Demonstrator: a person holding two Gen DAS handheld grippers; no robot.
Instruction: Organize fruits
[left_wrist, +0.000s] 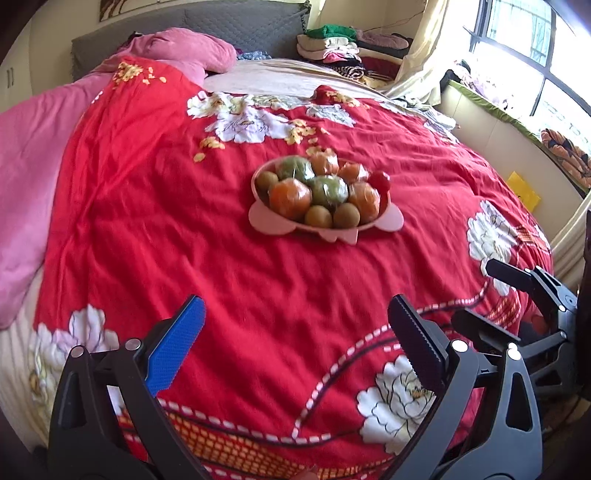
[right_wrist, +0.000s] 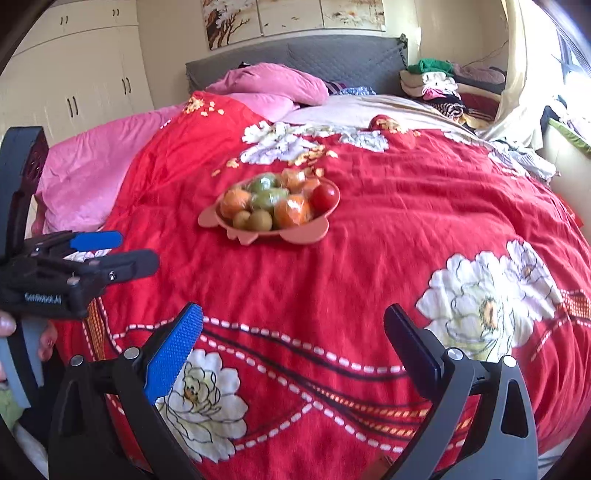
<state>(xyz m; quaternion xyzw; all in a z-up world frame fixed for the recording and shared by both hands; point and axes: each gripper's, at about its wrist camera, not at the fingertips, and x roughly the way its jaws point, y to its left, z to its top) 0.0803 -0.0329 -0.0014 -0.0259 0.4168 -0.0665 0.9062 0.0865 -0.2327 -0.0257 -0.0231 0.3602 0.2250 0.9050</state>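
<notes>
A pink plate (left_wrist: 325, 227) (right_wrist: 295, 232) heaped with wrapped oranges (left_wrist: 290, 197), green fruits (left_wrist: 328, 190), small brown kiwis (left_wrist: 317, 216) and a red tomato (right_wrist: 324, 195) rests mid-bed on the red flowered quilt (left_wrist: 221, 258). My left gripper (left_wrist: 295, 325) hovers open over the quilt, well short of the plate, nothing between its fingers. My right gripper (right_wrist: 293, 332) is open too, empty, also short of the plate. In the left wrist view the right gripper (left_wrist: 491, 299) shows at the right edge. In the right wrist view the left gripper (right_wrist: 129, 251) shows at the left, a hand behind it.
Pink blanket (left_wrist: 33, 166) and pillows (left_wrist: 184, 51) lie at the left and by the grey headboard (right_wrist: 332, 59). Folded clothes (left_wrist: 332, 44) are stacked at the far right corner. A window ledge (left_wrist: 517, 122) runs along the right; wardrobes (right_wrist: 74, 74) stand at the left.
</notes>
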